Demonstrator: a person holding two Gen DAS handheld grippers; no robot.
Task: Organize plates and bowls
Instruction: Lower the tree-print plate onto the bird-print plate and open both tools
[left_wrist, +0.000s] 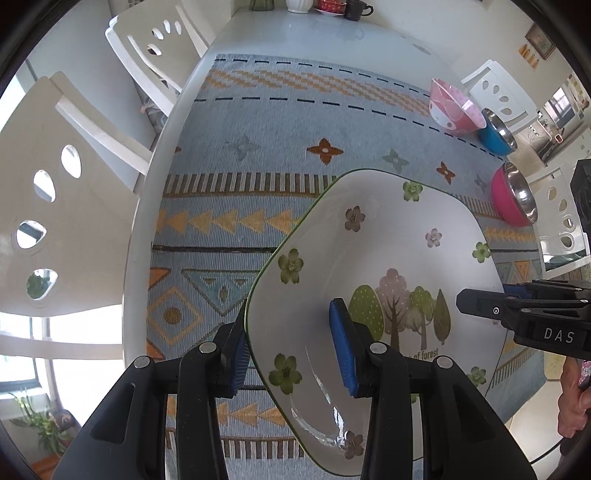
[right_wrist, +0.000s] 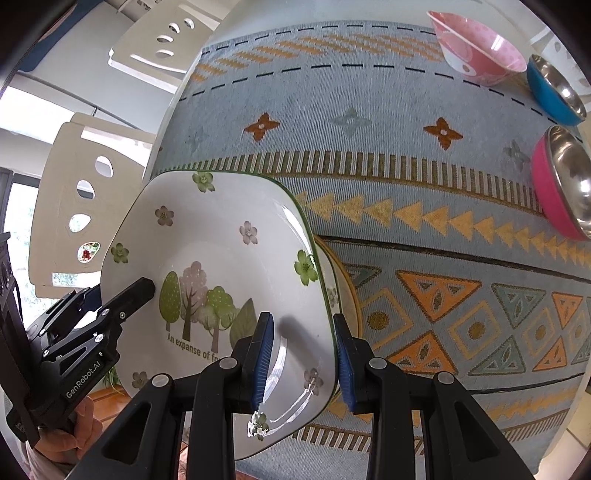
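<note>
A white square plate with green rim, flowers and trees is held tilted above the patterned table mat. My left gripper is shut on its left rim, one blue pad inside, one under the edge. My right gripper is shut on the opposite rim; it also shows in the left wrist view. A second dish with a yellow rim peeks out behind the plate. A pink bowl, a blue steel bowl and a magenta steel bowl stand along the mat's right side.
The blue patterned mat covers a white table. White chairs stand along the left and others on the right. A vase, cups and a mug stand at the far end.
</note>
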